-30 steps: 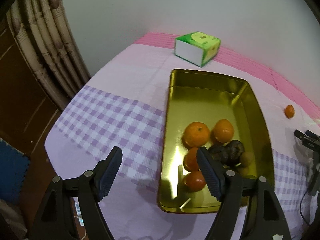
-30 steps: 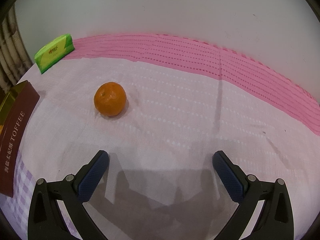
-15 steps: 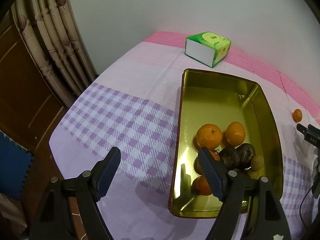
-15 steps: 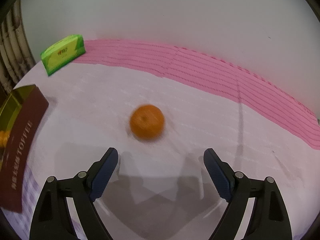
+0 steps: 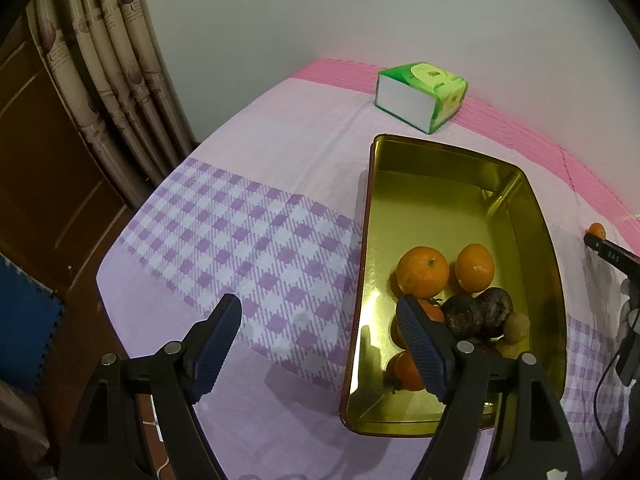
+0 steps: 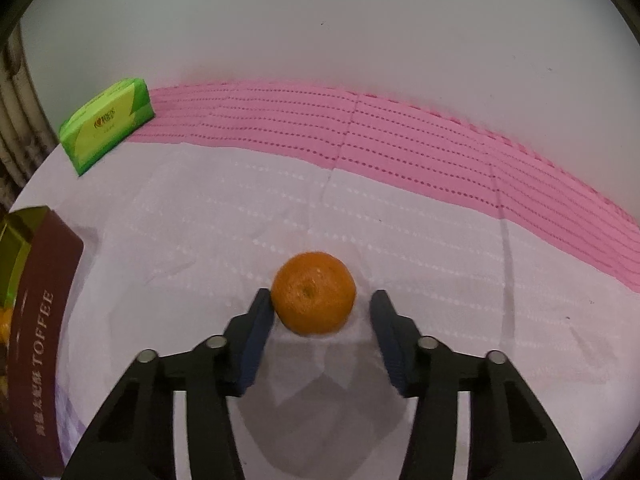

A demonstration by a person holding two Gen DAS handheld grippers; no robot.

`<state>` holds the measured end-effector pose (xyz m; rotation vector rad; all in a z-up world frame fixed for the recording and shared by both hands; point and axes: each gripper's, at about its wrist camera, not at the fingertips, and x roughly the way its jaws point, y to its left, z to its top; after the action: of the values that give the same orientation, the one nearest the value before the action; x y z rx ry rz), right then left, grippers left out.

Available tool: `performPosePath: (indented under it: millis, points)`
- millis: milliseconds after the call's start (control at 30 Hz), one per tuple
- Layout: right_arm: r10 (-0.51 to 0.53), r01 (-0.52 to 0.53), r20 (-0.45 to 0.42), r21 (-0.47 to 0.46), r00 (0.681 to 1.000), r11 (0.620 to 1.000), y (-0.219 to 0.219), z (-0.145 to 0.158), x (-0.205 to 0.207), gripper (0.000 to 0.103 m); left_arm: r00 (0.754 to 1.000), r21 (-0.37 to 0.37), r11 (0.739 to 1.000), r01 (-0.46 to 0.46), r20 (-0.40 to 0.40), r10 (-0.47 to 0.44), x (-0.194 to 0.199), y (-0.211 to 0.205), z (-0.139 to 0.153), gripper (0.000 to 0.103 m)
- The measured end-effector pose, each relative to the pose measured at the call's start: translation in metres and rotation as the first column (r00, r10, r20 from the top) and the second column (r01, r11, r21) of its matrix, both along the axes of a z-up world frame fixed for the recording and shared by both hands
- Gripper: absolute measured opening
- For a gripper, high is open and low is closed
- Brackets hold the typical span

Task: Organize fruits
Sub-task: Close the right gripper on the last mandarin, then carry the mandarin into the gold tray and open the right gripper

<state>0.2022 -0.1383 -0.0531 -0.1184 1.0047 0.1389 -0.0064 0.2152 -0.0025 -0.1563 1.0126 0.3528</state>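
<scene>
Between your right tongs (image 6: 322, 306) sits a loose orange (image 6: 314, 293) on the pale tablecloth (image 6: 400, 240), well in from the pink back edge. The jaws have just been closing on it: the left pad looks to touch the peel, while a gap shows at the right pad, so it is not yet pinched. Your left tongs (image 5: 320, 332) stand spread with nothing between them, hovering over the checked part of the cloth and the near left side of the gold tin (image 5: 532, 216); both pairs tilt steeply downward.

Only the left view shows the tin's contents: oranges (image 5: 423, 271), two dark fruits (image 5: 464, 316) and a small greenish one (image 5: 516, 326), bunched at the near end, some half hidden behind the right pad. From that view the loose orange is a sliver at the right edge, behind a black finger tip. The right view gives the tin's maroon side, lettered TOFFEE, cut off at the left. A green tissue box (image 5: 422, 96) stands near the back edge.
</scene>
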Motion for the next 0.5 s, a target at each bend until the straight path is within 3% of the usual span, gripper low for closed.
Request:
performPosePath:
  millis: [100, 500]
  points:
    - [-0.002, 0.002, 0.0, 0.008, 1.0, 1.0, 0.002, 0.0, 0.002, 0.04, 1.0, 0.0, 1.0, -0.002, -0.001, 0.002, 0.0, 0.0, 0.0, 0.077]
    - [0.032, -0.032, 0.004, 0.04, 0.999, 0.999, 0.006, 0.013, -0.023, 0.039, 1.0, 0.009, 1.0, -0.005, -0.003, 0.005, 0.0, 0.0, -0.001, 0.079]
